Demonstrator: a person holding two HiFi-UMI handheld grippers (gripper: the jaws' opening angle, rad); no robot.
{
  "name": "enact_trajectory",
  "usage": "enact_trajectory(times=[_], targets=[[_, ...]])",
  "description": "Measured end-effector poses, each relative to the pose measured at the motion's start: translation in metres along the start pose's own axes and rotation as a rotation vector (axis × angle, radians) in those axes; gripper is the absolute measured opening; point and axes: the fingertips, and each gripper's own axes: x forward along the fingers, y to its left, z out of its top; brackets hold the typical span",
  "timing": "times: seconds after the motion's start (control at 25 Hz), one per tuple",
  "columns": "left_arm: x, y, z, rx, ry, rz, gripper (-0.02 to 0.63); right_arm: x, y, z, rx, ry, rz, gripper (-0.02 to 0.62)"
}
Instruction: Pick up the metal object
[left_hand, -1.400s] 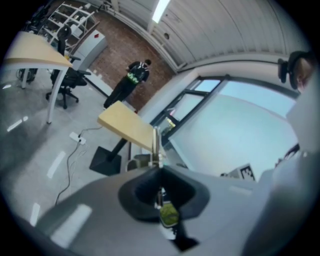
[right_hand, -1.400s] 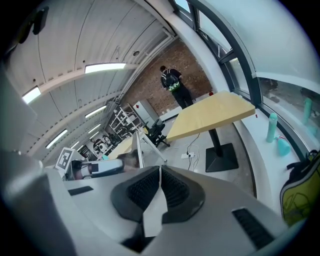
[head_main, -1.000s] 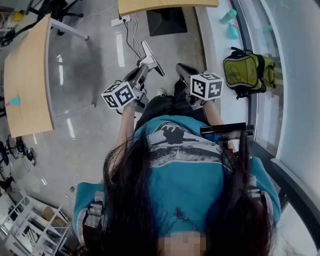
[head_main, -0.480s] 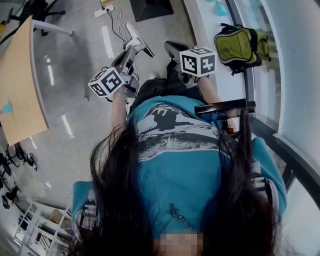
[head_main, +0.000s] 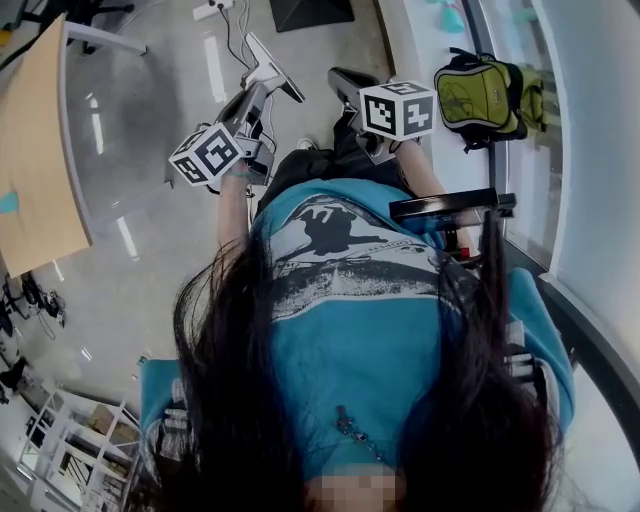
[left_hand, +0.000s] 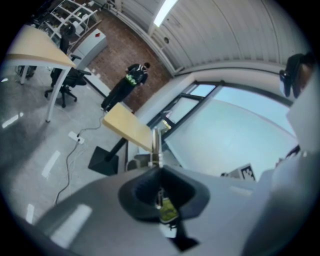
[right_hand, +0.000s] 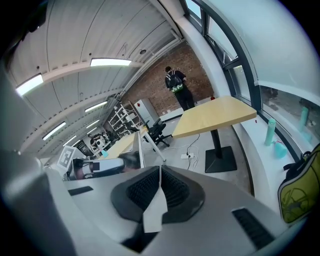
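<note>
A flat silvery metal object (head_main: 272, 72) sticks out past the tip of my left gripper (head_main: 256, 97), which is shut on it in front of the seated person. In the left gripper view it shows edge-on as a thin upright strip (left_hand: 156, 145) rising from the closed left gripper (left_hand: 159, 167). My right gripper (head_main: 345, 85) hangs beside it, a little to the right, with its jaws together. In the right gripper view the right gripper (right_hand: 160, 171) is shut, and a white strip (right_hand: 154, 210) lies in the seam behind its pads.
A tan table (head_main: 35, 150) stands at the left. A black table base (head_main: 310, 12) and a power strip (head_main: 215, 10) with cords lie ahead on the grey floor. A green backpack (head_main: 480, 90) leans by the window. A black armrest (head_main: 445, 208) is at the right. A person (left_hand: 125, 85) stands far off.
The head view has shifted, so both grippers sit higher in the picture and the tan table has slid left. The left gripper's hold on the metal object is unchanged.
</note>
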Motion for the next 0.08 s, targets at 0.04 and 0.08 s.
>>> enact_trajectory(times=[0.04, 0.08], targets=[[0.0002, 0.0026, 0.0020, -0.003, 0.000, 0.004, 0.002, 0.0025, 0.0002, 0.0019, 0.000, 0.001, 0.000, 0.020], [0.0002, 0.0055, 0.0040, -0.005, 0.000, 0.008, 0.002, 0.0051, 0.0003, 0.0039, 0.000, 0.003, 0.001, 0.020]])
